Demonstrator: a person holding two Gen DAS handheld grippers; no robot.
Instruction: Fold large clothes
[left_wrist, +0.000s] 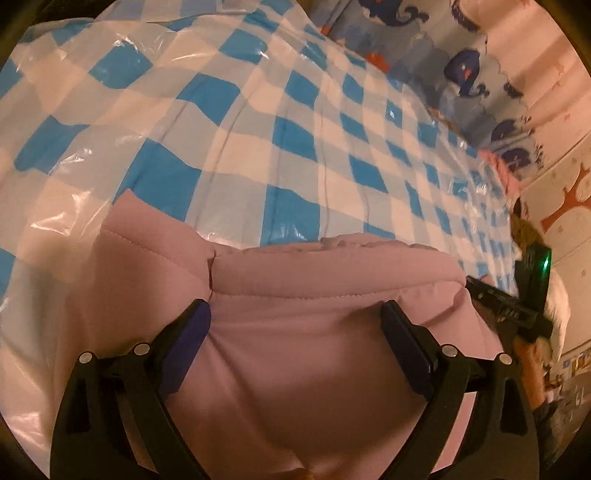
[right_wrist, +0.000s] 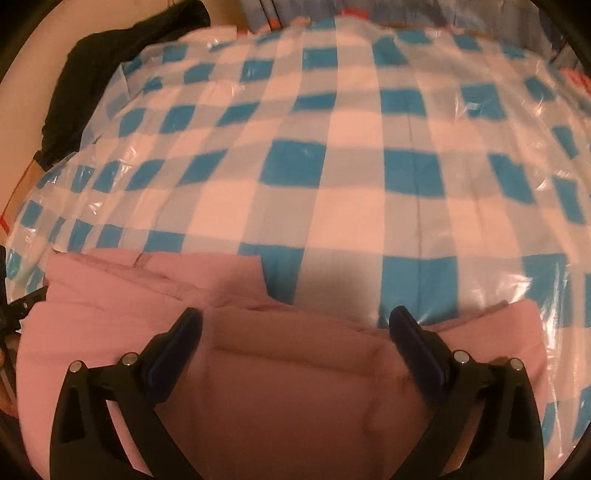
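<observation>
A pink padded garment (left_wrist: 314, 332) lies on a blue-and-white checked plastic sheet (left_wrist: 258, 122). My left gripper (left_wrist: 295, 314) is open, its fingers spread wide over a folded, stitched edge of the garment. The garment also fills the lower part of the right wrist view (right_wrist: 258, 350), in several folded layers. My right gripper (right_wrist: 295, 321) is open above it, with the fingers apart and nothing between them. The right gripper's body shows at the right edge of the left wrist view (left_wrist: 517, 302).
The checked sheet (right_wrist: 332, 166) covers a bed. A whale-print bedcover (left_wrist: 461, 74) lies at the far side by a wall. A dark garment (right_wrist: 110, 74) sits at the far left edge of the bed.
</observation>
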